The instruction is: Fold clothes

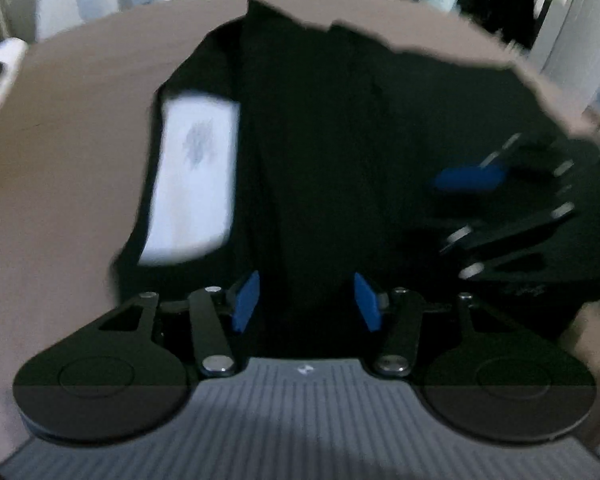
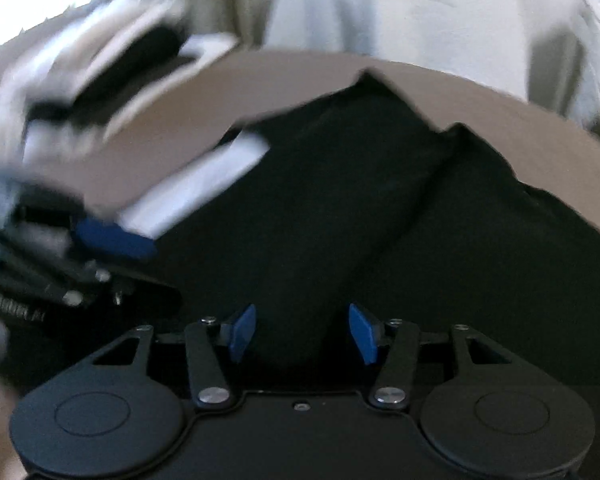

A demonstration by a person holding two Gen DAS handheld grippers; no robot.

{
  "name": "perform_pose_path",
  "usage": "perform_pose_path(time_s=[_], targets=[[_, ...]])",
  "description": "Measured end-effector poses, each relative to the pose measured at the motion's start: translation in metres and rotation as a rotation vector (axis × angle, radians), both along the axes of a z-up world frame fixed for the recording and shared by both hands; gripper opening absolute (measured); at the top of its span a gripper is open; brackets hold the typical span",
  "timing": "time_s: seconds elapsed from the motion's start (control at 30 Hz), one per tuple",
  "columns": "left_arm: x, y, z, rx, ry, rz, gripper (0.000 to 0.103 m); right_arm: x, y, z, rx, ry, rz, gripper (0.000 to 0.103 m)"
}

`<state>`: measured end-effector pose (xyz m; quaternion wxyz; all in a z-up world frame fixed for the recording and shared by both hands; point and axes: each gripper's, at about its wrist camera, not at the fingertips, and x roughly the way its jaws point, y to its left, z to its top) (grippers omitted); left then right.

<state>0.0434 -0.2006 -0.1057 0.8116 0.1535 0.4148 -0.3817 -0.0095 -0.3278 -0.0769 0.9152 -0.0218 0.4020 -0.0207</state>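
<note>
1. Clearly, a black cloth garment (image 1: 320, 152) is seen spread on a round pale brown table (image 1: 80, 140); it covers the middle of the table, and its far edge lies short of the far rim of the table.
2. A white rectangular patch (image 1: 192, 184), perhaps a label or a print, is seen on the left part of the garment.
3. Long ridges are seen running along the garment toward the far rim of the table, so some layers are judged to lie one over another already. The outline is uneven, and a neat compact packet is not shown.
4. The left gripper (image 1: 306, 300) is held low over the near part of the garment, with its blue pads standing apart and nothing clamped between them.
5. The right gripper (image 2: 302, 332) is held over the garment to the right of the left gripper, likewise released, with dark cloth seen in the gap but not pinched.
6. How many folds are made cannot be told; both views are blurred. At least smoothing and a further fold are judged to remain.
</note>
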Motion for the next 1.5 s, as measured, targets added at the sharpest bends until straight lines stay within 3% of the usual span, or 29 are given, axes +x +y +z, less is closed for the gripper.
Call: perform_pose_path(time_s=[0.1,0.2,0.33,0.5,0.6,0.7,0.8,0.9,1.0,1.17,1.2,1.23,1.4,1.5], targets=[[-0.036,0.023,-0.001,0.016,-0.044,0.033,0.056,-0.038,0.027,-0.004,-0.137,0.021,0.048,0.061],[-0.053,0.036,0.003,0.043,-0.047,0.066,0.059,-0.071,0.023,0.000,-0.112,0.067,0.058,0.063],[-0.065,0.032,0.022,0.019,-0.054,0.075,0.059,-0.106,-0.023,0.016,0.073,0.125,-0.074,0.066],[-0.082,-0.016,0.020,0.010,-0.027,-0.030,0.059,-0.180,-0.114,0.039,0.316,0.129,-0.383,0.066],[-0.092,-0.045,0.019,0.004,-0.010,-0.092,0.059,-0.236,-0.158,0.044,0.459,0.101,-0.630,0.066],[-0.101,-0.074,0.017,-0.002,0.007,-0.155,0.059,-0.286,-0.181,0.030,0.685,0.018,-0.796,0.067],[-0.111,-0.102,0.016,-0.008,0.023,-0.218,0.059,-0.307,-0.178,0.006,0.749,0.018,-0.871,0.067],[-0.117,-0.124,0.011,0.003,0.044,-0.250,0.059,-0.320,-0.176,-0.016,0.797,-0.064,-0.929,0.068],[-0.114,-0.130,-0.003,0.049,0.074,-0.212,0.058,-0.321,-0.176,-0.020,0.777,-0.144,-0.932,0.070],[-0.110,-0.126,0.001,0.018,0.148,-0.151,0.057,-0.302,-0.174,-0.016,0.662,-0.203,-0.951,0.069],[-0.112,-0.124,0.002,0.014,0.160,-0.144,0.057,-0.300,-0.176,-0.015,0.652,-0.231,-0.948,0.052],[-0.111,-0.122,0.003,0.012,0.178,-0.137,0.057,-0.299,-0.179,-0.013,0.643,-0.245,-0.926,0.005],[-0.106,-0.110,0.009,0.000,0.259,-0.081,0.059,-0.303,-0.165,0.035,0.432,-0.265,-0.715,0.008],[-0.105,-0.103,0.003,-0.036,0.291,-0.055,0.058,-0.307,-0.168,0.034,0.383,-0.249,-0.719,0.007]])
